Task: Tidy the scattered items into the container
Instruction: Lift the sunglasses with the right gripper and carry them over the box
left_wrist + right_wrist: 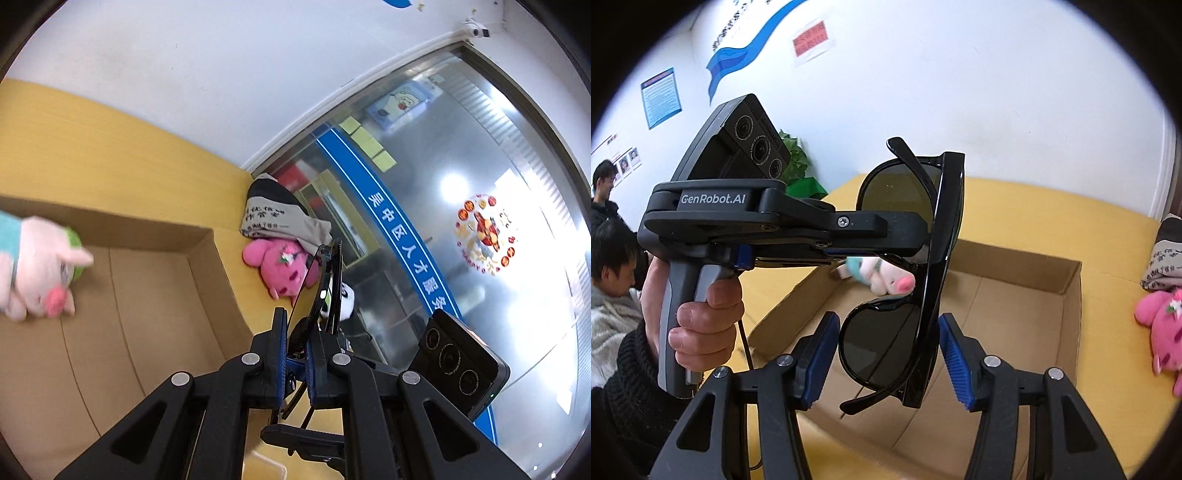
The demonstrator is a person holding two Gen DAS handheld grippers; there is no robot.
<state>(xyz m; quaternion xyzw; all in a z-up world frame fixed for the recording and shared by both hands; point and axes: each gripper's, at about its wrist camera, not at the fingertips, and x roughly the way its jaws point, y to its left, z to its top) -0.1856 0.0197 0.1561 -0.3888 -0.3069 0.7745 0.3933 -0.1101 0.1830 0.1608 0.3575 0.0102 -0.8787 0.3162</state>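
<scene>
Fingers of the left gripper (916, 240) are clamped fully together on the black sunglasses (908, 273), gripping them near the bridge so that the frame hangs edge-on in mid-air above the cardboard box (1067, 295). Fingers of the right gripper (886, 354) stand partly open; the lower lens sits between the blue pads (955, 365) without visible contact on either side. Current step, as judged: transport of the sunglasses to the container, with the box directly below and beyond them. A pale pink pig plush (40, 269) already lies inside the box. A bright pink plush (280, 266) and a folded printed cloth (273, 214) remain outside on the yellow table (110, 155), beside the box wall. Next move calls for lowering the sunglasses inside the box walls before releasing the left grip, keeping the right pads clear of the lens, then collecting the items outside.
</scene>
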